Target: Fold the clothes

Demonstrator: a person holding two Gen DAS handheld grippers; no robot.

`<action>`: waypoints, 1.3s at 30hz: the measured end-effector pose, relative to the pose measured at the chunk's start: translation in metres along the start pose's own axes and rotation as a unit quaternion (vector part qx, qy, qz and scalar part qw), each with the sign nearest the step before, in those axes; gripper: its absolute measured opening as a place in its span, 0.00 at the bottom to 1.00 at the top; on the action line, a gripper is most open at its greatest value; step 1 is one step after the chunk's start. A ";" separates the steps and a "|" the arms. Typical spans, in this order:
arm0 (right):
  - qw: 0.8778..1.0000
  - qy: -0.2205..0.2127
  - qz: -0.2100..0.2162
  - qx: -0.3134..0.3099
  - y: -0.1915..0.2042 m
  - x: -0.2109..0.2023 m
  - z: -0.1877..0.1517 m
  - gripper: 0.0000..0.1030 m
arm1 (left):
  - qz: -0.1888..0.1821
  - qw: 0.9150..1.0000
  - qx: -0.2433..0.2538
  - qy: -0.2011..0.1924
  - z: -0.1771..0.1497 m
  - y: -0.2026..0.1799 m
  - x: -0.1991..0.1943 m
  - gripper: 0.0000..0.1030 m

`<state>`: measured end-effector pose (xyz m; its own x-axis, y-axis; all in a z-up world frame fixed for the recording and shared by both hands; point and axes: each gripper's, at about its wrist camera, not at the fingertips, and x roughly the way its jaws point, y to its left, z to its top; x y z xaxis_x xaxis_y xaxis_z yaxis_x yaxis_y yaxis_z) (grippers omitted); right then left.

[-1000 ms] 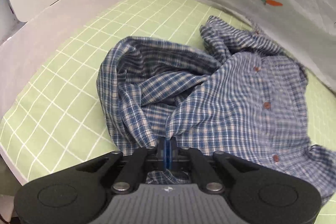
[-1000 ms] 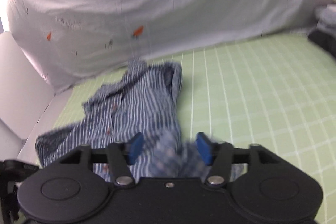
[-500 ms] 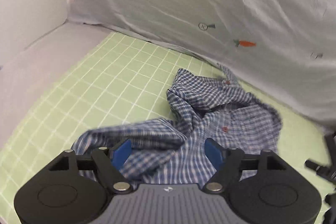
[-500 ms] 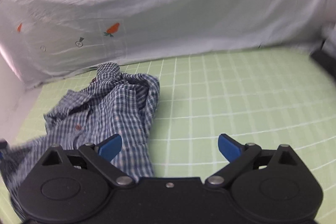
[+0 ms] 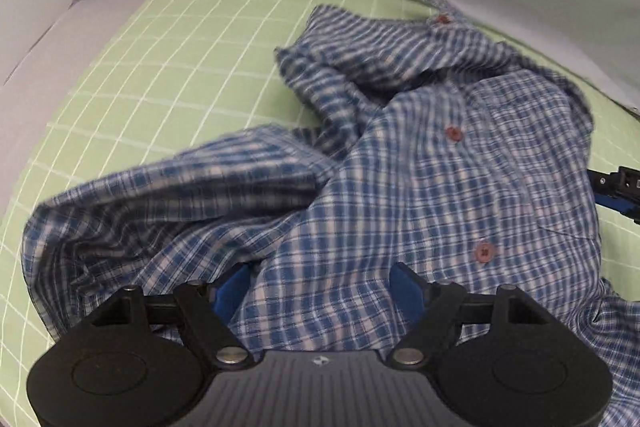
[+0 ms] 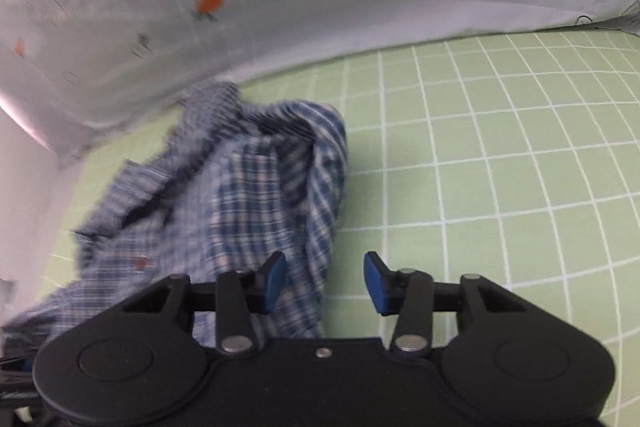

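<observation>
One plaid shirt (image 5: 400, 155) lies crumpled on the green grid mat (image 6: 500, 167). Left gripper (image 5: 320, 291) and right gripper (image 6: 325, 281) both gape, empty. Fabric looks light, limp; likely best pinched at hem corners.

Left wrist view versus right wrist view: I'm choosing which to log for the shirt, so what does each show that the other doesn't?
Only the left wrist view shows the button placket sharply, plus the right gripper at the frame edge. Only the right wrist view shows the bare green grid sheet beside the shirt. Both show the crumpled plaid shirt and open jaws.
</observation>
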<state>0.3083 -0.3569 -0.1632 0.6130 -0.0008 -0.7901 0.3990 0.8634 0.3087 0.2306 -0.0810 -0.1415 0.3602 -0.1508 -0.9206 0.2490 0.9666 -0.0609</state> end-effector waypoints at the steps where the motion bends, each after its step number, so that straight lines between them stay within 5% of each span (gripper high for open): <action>1: 1.000 0.005 0.000 -0.005 0.002 0.005 0.001 0.27 | 0.001 1.000 -0.004 0.004 0.000 0.002 0.002 0.76; 3: 1.000 0.012 0.002 -0.015 0.004 0.010 0.004 0.04 | 0.004 1.000 -0.013 0.012 0.000 0.005 0.005 0.76; 9: 0.997 -0.050 0.007 -0.056 0.002 -0.026 0.018 0.01 | 0.032 0.999 0.039 0.003 -0.008 -0.006 0.009 0.78; 14: 0.988 -0.148 -0.030 -0.042 -0.023 -0.087 0.051 0.00 | 0.039 0.998 0.047 0.001 -0.010 -0.007 0.011 0.78; 16: 0.989 -0.147 -0.021 -0.017 -0.039 -0.098 0.067 0.00 | 0.035 0.998 0.043 0.003 -0.008 -0.005 0.012 0.78; 20: 0.994 -0.109 -0.011 -0.012 -0.044 -0.083 0.064 0.25 | 0.032 0.999 0.043 0.006 -0.006 -0.003 0.011 0.78; 21: 0.995 -0.099 -0.013 -0.015 -0.041 -0.076 0.058 0.50 | 0.031 0.999 0.044 0.007 -0.006 -0.003 0.012 0.78; 22: 0.996 -0.087 -0.016 -0.016 -0.037 -0.067 0.051 0.62 | 0.029 0.999 0.045 0.008 -0.006 -0.004 0.012 0.79; 27: 1.000 -0.026 -0.017 0.000 -0.011 -0.016 0.024 0.70 | 0.019 0.998 0.051 0.017 -0.008 -0.002 0.013 0.85; 29: 1.000 -0.005 -0.015 -0.004 -0.004 -0.002 0.021 0.59 | 0.016 0.998 0.054 0.019 -0.009 -0.002 0.014 0.87; 30: 1.000 0.003 -0.012 -0.008 -0.002 0.002 0.020 0.35 | 0.014 0.998 0.053 0.020 -0.009 -0.001 0.014 0.88; 31: 1.000 0.008 -0.008 -0.013 0.001 0.004 0.020 0.23 | 0.013 0.998 0.053 0.020 -0.010 -0.001 0.014 0.88; 33: 1.000 0.018 0.002 -0.023 0.005 0.008 0.020 0.21 | 0.012 0.998 0.053 0.020 -0.010 -0.001 0.015 0.89; 36: 0.999 0.011 0.003 -0.039 0.010 0.009 0.020 0.01 | 0.010 0.998 0.052 0.021 -0.010 0.000 0.015 0.91; 39: 0.998 -0.021 -0.008 -0.053 0.011 0.002 0.022 0.00 | 0.001 0.999 0.048 0.021 -0.009 0.002 0.015 0.91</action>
<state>0.3289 -0.3591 -0.1495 0.6362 -0.0334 -0.7708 0.3361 0.9113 0.2378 0.2278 -0.0796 -0.1589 0.3230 -0.1373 -0.9364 0.3346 0.9421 -0.0227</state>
